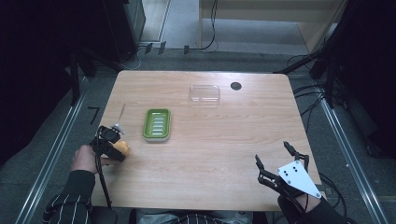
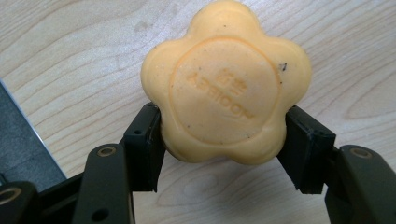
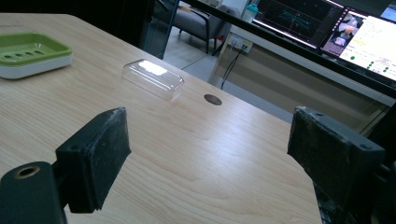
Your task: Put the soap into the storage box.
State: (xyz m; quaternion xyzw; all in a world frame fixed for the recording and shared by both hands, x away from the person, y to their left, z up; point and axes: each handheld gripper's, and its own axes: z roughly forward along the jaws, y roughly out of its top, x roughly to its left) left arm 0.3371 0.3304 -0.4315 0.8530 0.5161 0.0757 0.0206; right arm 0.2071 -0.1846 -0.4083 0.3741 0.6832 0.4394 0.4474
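The left gripper [image 2: 223, 154] clamped the flower-shaped orange soap [image 2: 226, 84] at the table's near-left edge, needing a level carry to the green soap dish [image 1: 157, 124]; the right gripper [image 1: 275, 158] stood wide, empty.

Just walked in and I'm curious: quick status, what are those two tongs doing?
Left tongs shut on orange flower soap, near table's left edge. Right tongs open, holding nothing. Green soap dish empty, nothing between soap and dish.

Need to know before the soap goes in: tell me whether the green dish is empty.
Empty. The dish shows only its bare ribbed floor; the soap sits clamped in the left gripper, apart from it.
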